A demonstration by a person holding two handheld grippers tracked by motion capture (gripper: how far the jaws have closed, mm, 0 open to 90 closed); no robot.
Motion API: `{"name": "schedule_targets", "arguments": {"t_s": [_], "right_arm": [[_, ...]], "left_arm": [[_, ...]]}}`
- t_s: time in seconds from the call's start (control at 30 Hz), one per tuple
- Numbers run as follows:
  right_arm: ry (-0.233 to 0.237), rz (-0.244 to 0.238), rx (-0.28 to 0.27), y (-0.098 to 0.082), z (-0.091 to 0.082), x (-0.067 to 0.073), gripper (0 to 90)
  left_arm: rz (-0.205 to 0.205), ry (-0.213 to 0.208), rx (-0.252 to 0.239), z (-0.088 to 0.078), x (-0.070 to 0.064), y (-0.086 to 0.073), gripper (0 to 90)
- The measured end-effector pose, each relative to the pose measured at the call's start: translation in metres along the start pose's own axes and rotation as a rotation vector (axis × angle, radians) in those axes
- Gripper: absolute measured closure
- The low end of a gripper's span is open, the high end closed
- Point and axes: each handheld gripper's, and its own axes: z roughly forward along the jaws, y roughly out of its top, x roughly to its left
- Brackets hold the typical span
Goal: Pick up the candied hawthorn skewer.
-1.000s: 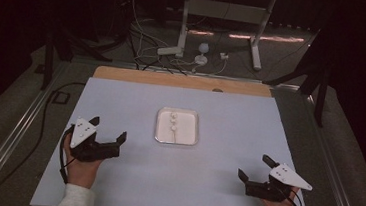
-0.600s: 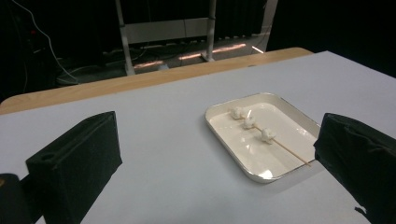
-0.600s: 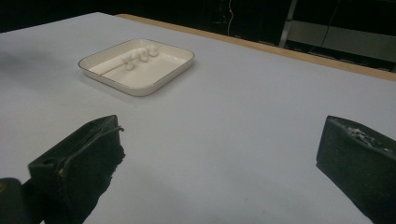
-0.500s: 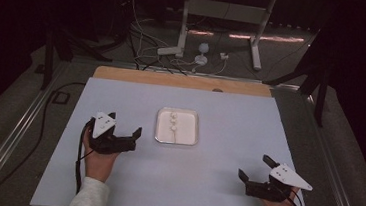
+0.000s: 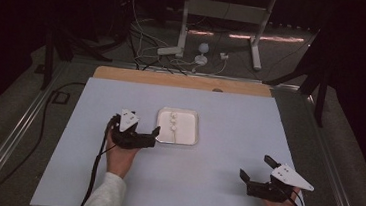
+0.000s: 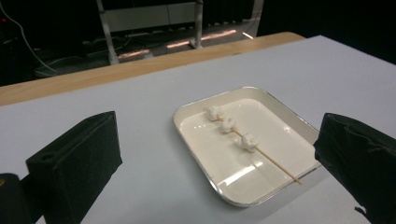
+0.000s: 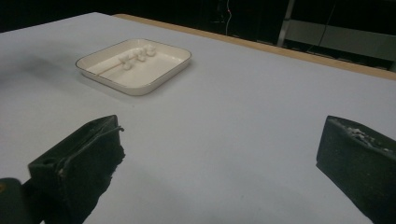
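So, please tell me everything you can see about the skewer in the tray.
The skewer is a thin, pale stick that looks wooden. Three small white lumps, like marshmallows, sit apart along its far half; the near half is bare. It lies flat and diagonal inside the shallow white tray, its bare end near the rim. No gripper touches it.

Two black two-jaw grippers, left gripper (image 5: 140,135) and right gripper (image 5: 255,169), grey triangular top plates, trailing black cables; white sleeves.

The left gripper (image 5: 149,134), jaws apart, sits just beside the white tray (image 5: 191,140); the right gripper (image 5: 256,168) rests well apart.
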Motion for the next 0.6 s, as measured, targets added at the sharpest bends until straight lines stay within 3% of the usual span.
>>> {"name": "schedule_targets", "arguments": {"t_s": [0.13, 0.6], "right_arm": [[-0.002, -0.002, 0.001, 0.0, 0.0, 0.0, 0.0], [-0.001, -0.008, 0.006, -0.001, 0.001, -0.001, 0.0]], "left_arm": [[0.011, -0.013, 0.037, 0.019, -0.01, -0.001, 0.9], [0.005, -0.036, 0.118, 0.061, -0.031, -0.006, 1.0]]}}
